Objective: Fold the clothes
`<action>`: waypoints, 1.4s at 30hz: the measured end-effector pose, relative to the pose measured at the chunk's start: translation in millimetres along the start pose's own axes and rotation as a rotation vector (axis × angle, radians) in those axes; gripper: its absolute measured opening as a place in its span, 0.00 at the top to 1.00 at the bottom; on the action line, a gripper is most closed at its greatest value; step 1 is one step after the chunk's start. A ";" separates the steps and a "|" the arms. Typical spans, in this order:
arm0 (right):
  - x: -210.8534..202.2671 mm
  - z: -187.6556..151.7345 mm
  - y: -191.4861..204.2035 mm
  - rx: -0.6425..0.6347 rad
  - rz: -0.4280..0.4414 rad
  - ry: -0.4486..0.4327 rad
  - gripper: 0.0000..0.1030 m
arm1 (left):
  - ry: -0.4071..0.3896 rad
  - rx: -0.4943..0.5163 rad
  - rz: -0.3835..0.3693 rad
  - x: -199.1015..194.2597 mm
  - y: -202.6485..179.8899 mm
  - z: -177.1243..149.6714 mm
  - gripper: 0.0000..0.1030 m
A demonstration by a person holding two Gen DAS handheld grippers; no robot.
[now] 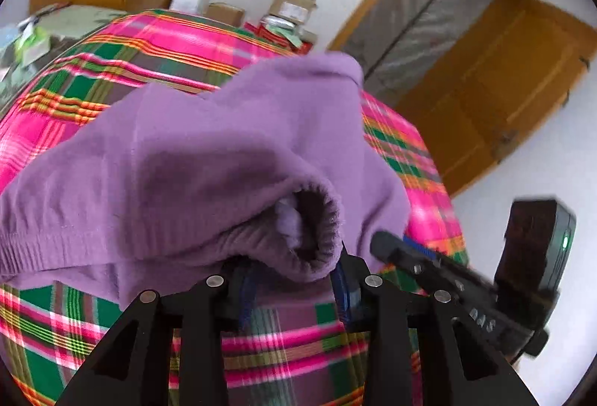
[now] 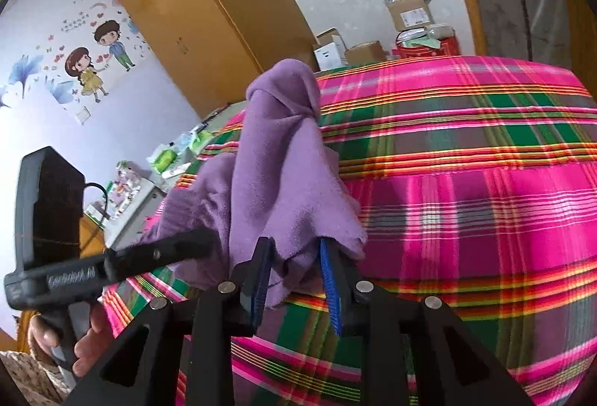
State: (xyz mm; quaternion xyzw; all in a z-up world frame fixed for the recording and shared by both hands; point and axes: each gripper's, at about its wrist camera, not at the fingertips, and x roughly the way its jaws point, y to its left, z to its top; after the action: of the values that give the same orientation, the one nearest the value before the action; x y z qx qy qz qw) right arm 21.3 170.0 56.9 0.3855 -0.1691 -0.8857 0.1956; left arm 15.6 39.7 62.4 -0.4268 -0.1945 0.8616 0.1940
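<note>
A purple fleece garment (image 1: 194,152) lies bunched on the bed's pink and green plaid sheet (image 1: 283,350). Its elastic cuff (image 1: 317,219) rests over the tips of my left gripper (image 1: 294,279), whose blue pads stand apart with the sheet showing between them; it is open. In the right wrist view the garment (image 2: 276,160) runs away from me in a ridge, and a loose fold sits between the parted pads of my right gripper (image 2: 294,268), not visibly pinched. The left gripper (image 2: 149,257), held by a hand (image 2: 86,335), reaches into the fabric just to the left.
Cardboard boxes (image 2: 406,14) and a red container (image 2: 421,50) stand past the bed's far edge. A wooden wardrobe (image 2: 209,18) and a cluttered side table (image 2: 134,189) are on the left, a wooden door (image 1: 496,85) on the right. The sheet (image 2: 466,201) stretches to the right.
</note>
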 end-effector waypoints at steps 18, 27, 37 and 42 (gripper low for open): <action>-36.2 30.0 25.0 -0.018 -0.001 -0.167 0.93 | -0.269 -0.076 0.052 -65.6 55.6 57.7 0.88; -50.1 46.7 26.4 0.016 -0.039 -0.239 0.93 | -0.383 -0.130 0.132 -91.8 93.3 82.8 0.88; -52.5 57.8 5.3 0.100 -0.100 -0.251 0.93 | -0.418 -0.213 0.205 -91.5 137.2 98.7 0.88; -40.3 75.4 -4.2 0.132 -0.128 -0.243 0.93 | -0.427 -0.190 0.245 -87.1 141.8 118.2 0.88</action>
State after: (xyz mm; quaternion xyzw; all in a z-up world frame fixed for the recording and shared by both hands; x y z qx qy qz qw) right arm -10.8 204.1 128.5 0.2973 -0.2246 -0.9235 0.0911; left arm -55.3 -144.4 115.0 -0.2720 -0.2581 0.9271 0.0018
